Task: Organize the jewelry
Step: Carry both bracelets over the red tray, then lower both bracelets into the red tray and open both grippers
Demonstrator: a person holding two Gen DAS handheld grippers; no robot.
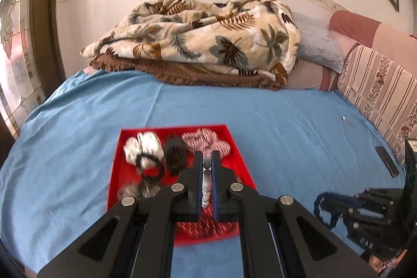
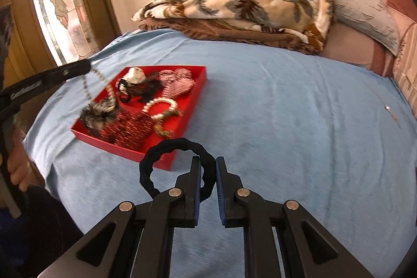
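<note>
A smooth, faintly glossy plastic is seen in the red tray (image 2: 194, 85). The bead necklace (image 1: 206, 186) is made of small polished beads (pearly and grey), while the black hair tie (image 2: 166, 147) is covered in matt, ruffled cloth. Matt black plastic with bright metal rivets is shown on the right hand-held gripper (image 2: 208, 175), its pads ribbed and blue. The bed (image 2: 286, 108) is spread with soft, matt blue cloth; the blanket (image 1: 208, 41) looks plush.
</note>
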